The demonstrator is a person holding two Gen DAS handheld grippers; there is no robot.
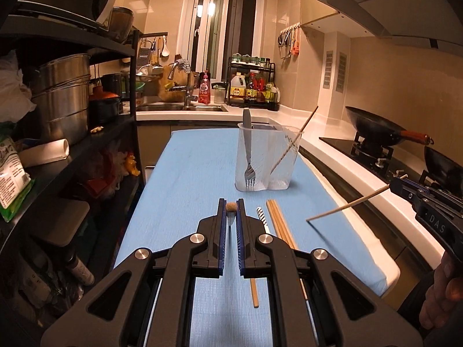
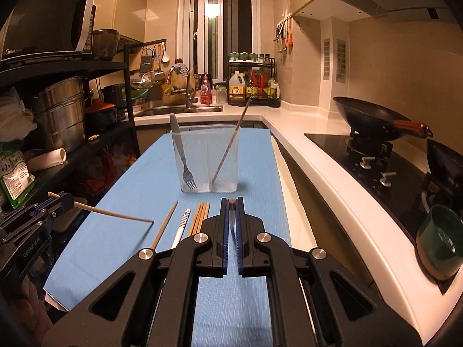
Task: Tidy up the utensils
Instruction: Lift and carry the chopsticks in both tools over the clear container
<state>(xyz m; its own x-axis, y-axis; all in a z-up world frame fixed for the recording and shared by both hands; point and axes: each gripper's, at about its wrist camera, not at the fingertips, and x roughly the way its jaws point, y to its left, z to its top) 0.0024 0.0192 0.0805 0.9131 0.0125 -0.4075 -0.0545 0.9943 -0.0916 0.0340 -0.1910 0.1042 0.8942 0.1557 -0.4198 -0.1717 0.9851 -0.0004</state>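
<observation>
A clear two-part plastic holder (image 1: 267, 159) (image 2: 207, 159) stands on the blue mat (image 1: 185, 179) (image 2: 139, 202), with a fork (image 1: 248, 156) (image 2: 182, 159) in its left part and one chopstick (image 1: 292, 141) (image 2: 228, 147) in its right. My left gripper (image 1: 231, 206) (image 2: 59, 199) is shut on a wooden chopstick (image 2: 115, 214), seen end-on in its own view. My right gripper (image 2: 231, 202) (image 1: 396, 186) is shut on another chopstick (image 1: 347, 204). Loose chopsticks (image 1: 279, 222) (image 2: 199, 217), a lone chopstick (image 2: 163, 225) and a striped straw-like stick (image 1: 262, 217) (image 2: 181, 225) lie on the mat.
A black shelf rack (image 1: 72, 150) with steel pots (image 1: 63, 92) stands to the left. A white counter (image 1: 341, 156) with a gas hob and wok (image 1: 376, 127) (image 2: 373, 121) runs on the right. A green mug (image 2: 439, 248) sits on the counter edge. A sink (image 1: 179, 107) is behind.
</observation>
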